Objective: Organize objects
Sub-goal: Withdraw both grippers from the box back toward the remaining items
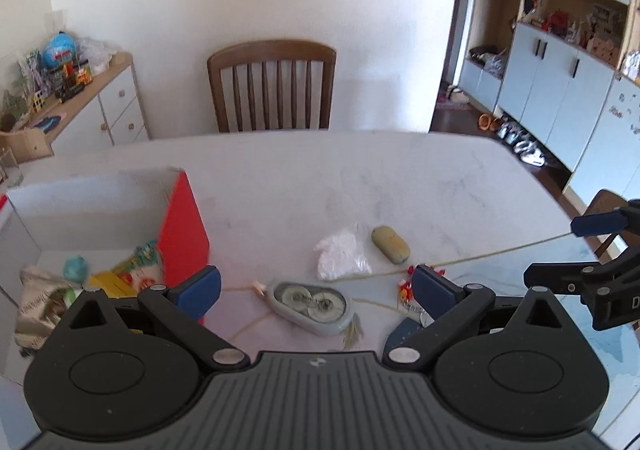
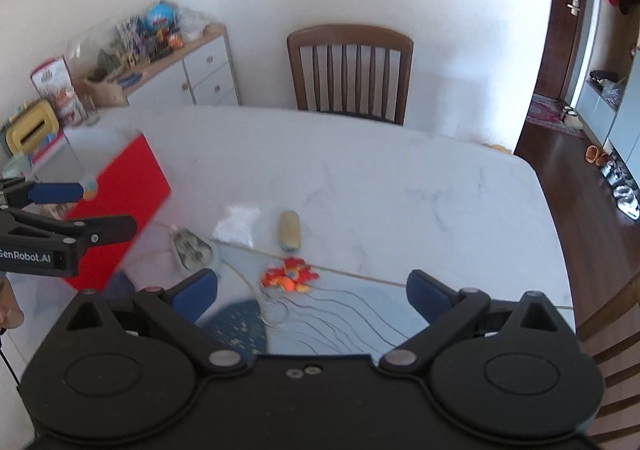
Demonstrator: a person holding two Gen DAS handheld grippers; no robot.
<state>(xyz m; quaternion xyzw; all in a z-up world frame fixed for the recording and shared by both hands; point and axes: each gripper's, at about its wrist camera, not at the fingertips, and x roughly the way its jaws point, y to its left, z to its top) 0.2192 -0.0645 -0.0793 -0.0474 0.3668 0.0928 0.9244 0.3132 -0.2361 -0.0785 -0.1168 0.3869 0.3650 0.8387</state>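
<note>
My left gripper (image 1: 316, 290) hangs open low over the marble table (image 1: 304, 178), and a grey oval case (image 1: 310, 306) lies between its blue fingers. Past it lie a white plastic bag (image 1: 340, 256) and a yellow-green oval pouch (image 1: 390, 244). A red-orange trinket (image 1: 406, 288) sits by the right finger. To the left stands an open white box with a red side (image 1: 182, 226), with several items inside. My right gripper (image 2: 312, 296) is open and empty above a blue placemat (image 2: 340, 314), just short of the trinket (image 2: 290, 274). The pouch (image 2: 290, 230) and case (image 2: 192, 246) lie beyond.
A pale cord (image 1: 480, 256) runs across the table toward the right gripper (image 1: 572, 250). A wooden chair (image 2: 350, 70) stands at the far edge, another at the right edge (image 2: 612, 330). A cluttered sideboard (image 2: 180, 62) lines the left wall. The left gripper (image 2: 108, 209) reaches in beside the red box (image 2: 124, 178).
</note>
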